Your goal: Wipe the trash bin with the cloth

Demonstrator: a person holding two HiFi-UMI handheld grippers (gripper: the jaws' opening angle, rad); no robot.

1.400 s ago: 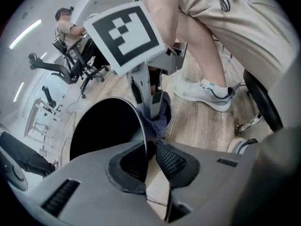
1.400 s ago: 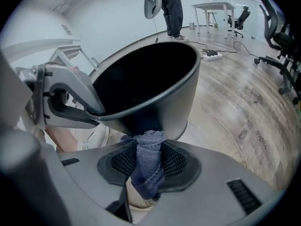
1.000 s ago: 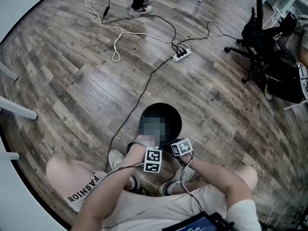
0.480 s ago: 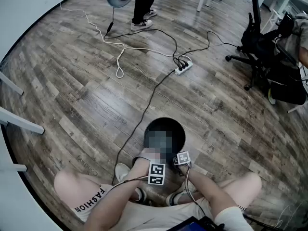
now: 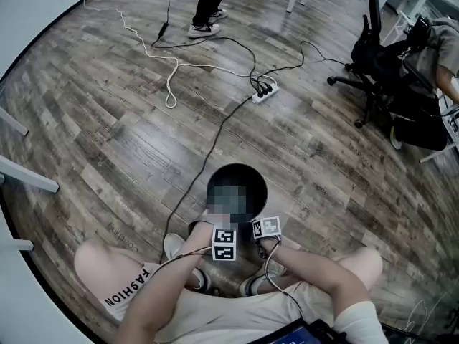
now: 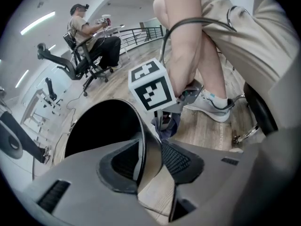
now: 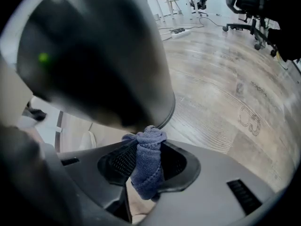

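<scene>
My left hand-held gripper [image 6: 150,158]: jaws just opened, bin [image 6: 143,133] rim loose between | right hand-held gripper [image 7: 148,166]: pinches cloth [image 7: 149,147], seemingly against bin wall | wiping under way, most left.

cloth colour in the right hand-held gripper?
Dusty blue-grey cloth; it shows best in the right gripper view.

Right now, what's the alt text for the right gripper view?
The right gripper is shut on a bunched blue cloth, whose top meets the rim of the black bin. The bin fills the upper left, and wood floor stretches away to the right.
</scene>
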